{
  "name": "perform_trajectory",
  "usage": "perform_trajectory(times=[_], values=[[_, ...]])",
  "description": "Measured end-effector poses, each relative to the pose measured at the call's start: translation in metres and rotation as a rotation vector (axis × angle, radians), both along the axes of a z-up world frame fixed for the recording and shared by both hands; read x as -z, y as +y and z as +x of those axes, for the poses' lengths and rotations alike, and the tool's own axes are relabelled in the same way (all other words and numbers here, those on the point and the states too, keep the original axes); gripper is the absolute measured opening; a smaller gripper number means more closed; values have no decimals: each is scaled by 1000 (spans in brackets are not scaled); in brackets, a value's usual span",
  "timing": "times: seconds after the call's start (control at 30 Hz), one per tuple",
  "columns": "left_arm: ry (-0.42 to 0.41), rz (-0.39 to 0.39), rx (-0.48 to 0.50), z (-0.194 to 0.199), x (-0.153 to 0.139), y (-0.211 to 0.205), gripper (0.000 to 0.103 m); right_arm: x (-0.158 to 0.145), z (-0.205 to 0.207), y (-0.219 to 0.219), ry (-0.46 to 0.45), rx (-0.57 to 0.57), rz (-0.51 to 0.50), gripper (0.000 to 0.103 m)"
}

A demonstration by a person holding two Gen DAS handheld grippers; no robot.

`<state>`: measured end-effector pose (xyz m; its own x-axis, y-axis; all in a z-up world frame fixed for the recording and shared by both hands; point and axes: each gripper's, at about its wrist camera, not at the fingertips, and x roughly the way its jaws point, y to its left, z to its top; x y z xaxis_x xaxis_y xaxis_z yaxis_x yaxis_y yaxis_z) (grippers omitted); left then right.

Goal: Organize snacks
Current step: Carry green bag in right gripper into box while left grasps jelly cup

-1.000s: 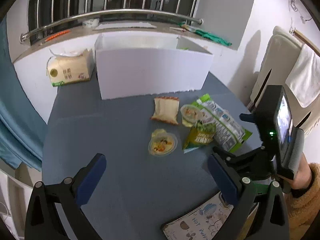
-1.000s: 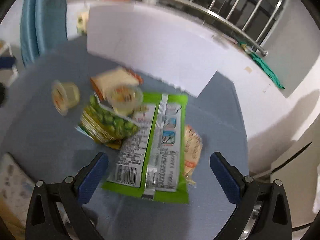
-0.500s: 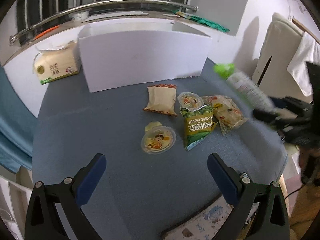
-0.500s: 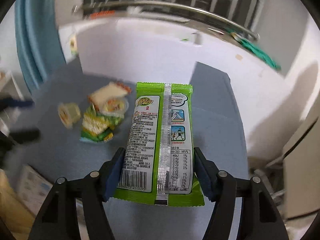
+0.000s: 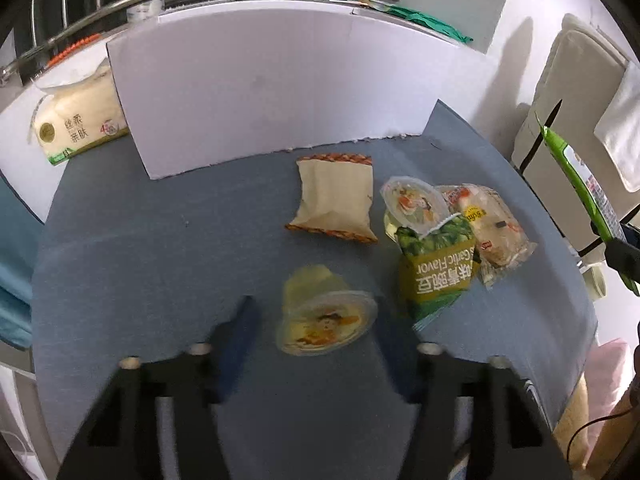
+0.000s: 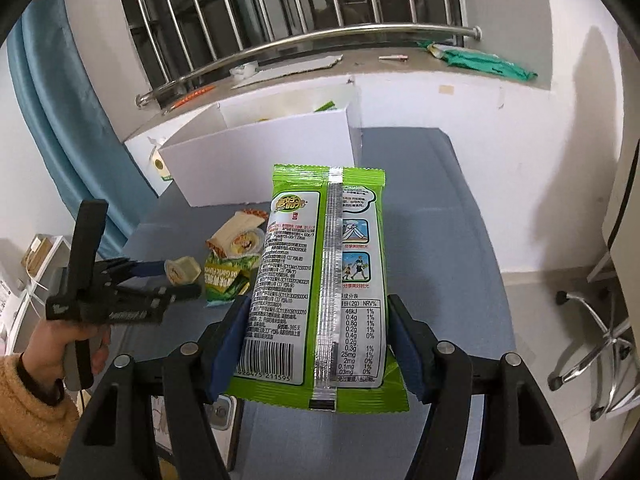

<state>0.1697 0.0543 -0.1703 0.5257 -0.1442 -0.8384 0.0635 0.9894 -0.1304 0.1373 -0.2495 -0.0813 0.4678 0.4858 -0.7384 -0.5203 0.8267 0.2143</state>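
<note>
My right gripper (image 6: 320, 340) is shut on a large green snack bag (image 6: 324, 280) and holds it in the air above the blue table; the bag shows edge-on at the right of the left wrist view (image 5: 576, 184). My left gripper (image 5: 324, 340) is low over the table with its blurred jaws on either side of a yellow jelly cup (image 5: 324, 316), seen from the side in the right wrist view (image 6: 182, 271); contact is unclear. A tan packet (image 5: 334, 198), a second cup (image 5: 414, 202), a green pea bag (image 5: 438, 268) and a wrapped bun (image 5: 492, 228) lie nearby.
A white open box (image 5: 272, 92) stands at the back of the table (image 5: 140, 260), with some snacks inside (image 6: 326, 106). A tissue pack (image 5: 76, 120) lies left of it. A windowsill with a steel rail (image 6: 304, 52) runs behind. A chair base (image 6: 596, 340) stands right of the table.
My right gripper has taken the green bag off the table and raised it. My left gripper has moved down and forward around the jelly cup, its jaws narrowing.
</note>
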Motion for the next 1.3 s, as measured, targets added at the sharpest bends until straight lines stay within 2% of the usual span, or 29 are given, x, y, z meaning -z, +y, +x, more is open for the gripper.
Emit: perform_trajectory(times=[0.1,0.17,0.27,0.4,0.53,0.67,0.8,0.9,0.97,1.03,1.13,1.17,1.2,1.23,1.27,1.3], values=[[-11,-79,-10,-4,-3,10,48,1,-2,1,5,-10,10,71],[-27,-75,-7,-10,-8,11,48,0,-3,2,1,-16,19,71],[-79,-118,-2,-21,-24,16,48,-1,-1,3,5,-20,43,71],[-175,-154,-10,-24,-60,24,48,-5,5,9,11,-23,87,71],[-261,-154,-14,-10,-100,36,48,-22,22,25,-6,-52,128,71],[-348,-118,-16,17,-142,45,48,-54,51,49,-66,-82,163,71],[-406,-73,-27,71,-178,58,48,-79,97,79,-95,-73,175,71],[-413,-26,-29,112,-189,64,48,-90,142,107,-77,-60,178,71],[-392,-29,-37,140,-191,72,48,-91,164,120,-56,-58,152,71],[-374,-23,-42,158,-186,78,48,-89,183,130,-46,-41,118,71],[-350,34,-59,182,-179,83,49,-85,202,140,-41,-33,89,73],[-324,53,-69,192,-174,85,53,-84,208,145,-33,-48,87,77],[-296,76,-93,198,-168,86,78,-82,212,149,-19,-58,79,90],[-284,92,-116,202,-165,87,103,-80,215,153,-12,-44,55,96],[-295,91,-130,202,-163,90,103,-80,218,154,-27,-24,43,103],[-304,75,-128,201,-161,91,103,-82,216,152,-49,-10,45,103]])
